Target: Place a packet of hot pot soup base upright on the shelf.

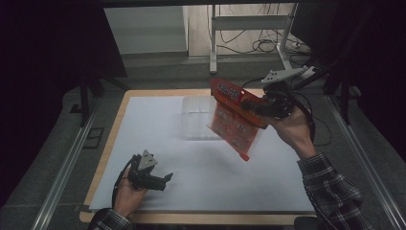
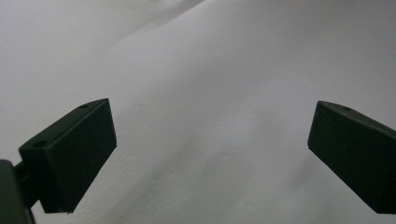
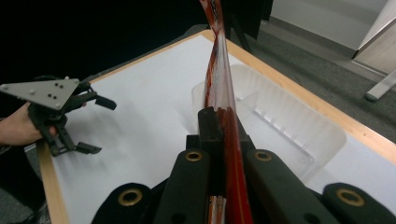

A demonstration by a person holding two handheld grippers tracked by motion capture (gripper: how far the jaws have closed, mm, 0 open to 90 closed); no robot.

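One gripper (image 3: 223, 116) clamping packet (image 1: 234, 117)

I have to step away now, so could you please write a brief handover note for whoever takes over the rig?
Right gripper: shut on the red snack packet, held up in the air, over or just beside the clear plastic bin.
Left gripper: open, holding nothing, low over the white sheet.
Done: packet picked up.
Left: probably lower it into the bin and release.
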